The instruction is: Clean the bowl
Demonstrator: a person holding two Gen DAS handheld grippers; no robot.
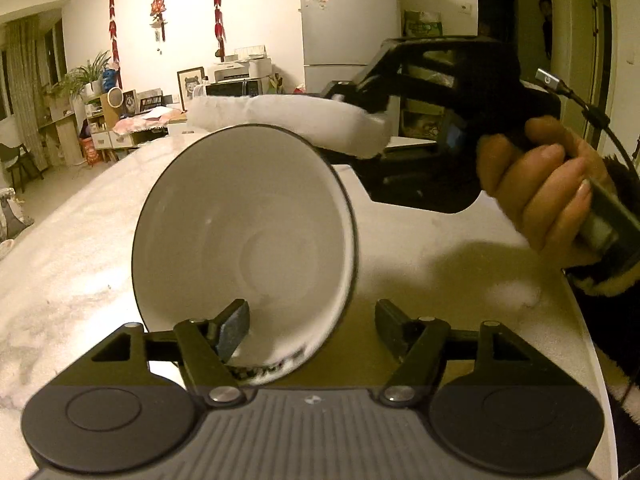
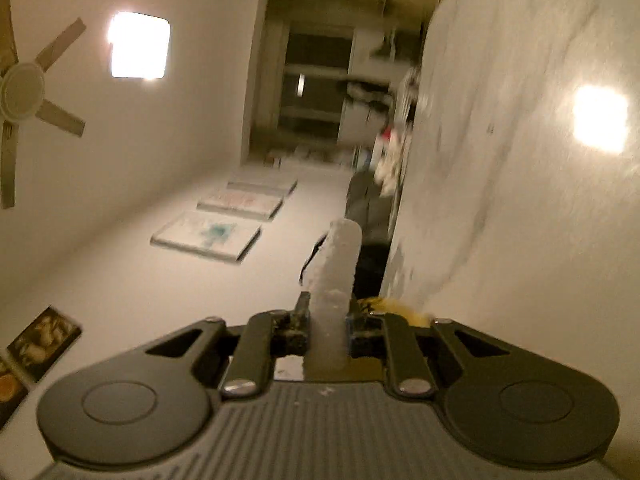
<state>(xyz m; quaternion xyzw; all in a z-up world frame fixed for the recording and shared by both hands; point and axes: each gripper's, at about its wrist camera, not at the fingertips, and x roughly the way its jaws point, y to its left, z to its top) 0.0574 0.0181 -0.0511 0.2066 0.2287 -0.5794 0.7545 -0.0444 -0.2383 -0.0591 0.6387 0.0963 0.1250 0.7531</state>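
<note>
Left tongs point(image 1: 310, 330) spread wide, bowl point(image 1: 244, 248) rim between (tilted), right tongs point(image 2: 328, 320) rolled sideways, clenching cloth point(image 2: 334, 280).

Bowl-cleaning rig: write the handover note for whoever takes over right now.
Left gripper: jaws apart, one finger inside the white dark-rimmed bowl, the other outside its wall; not clamped tight.
Bowl: tipped on its side above the white marble table, opening towards the left camera.
Right gripper: shut on the white fluffy cloth, held by a hand just above the bowl's upper rim; turned sideways.
Done: bowl and cloth both picked up.
Left: wipe the inside; whether any wiping has happened cannot be told.
</note>
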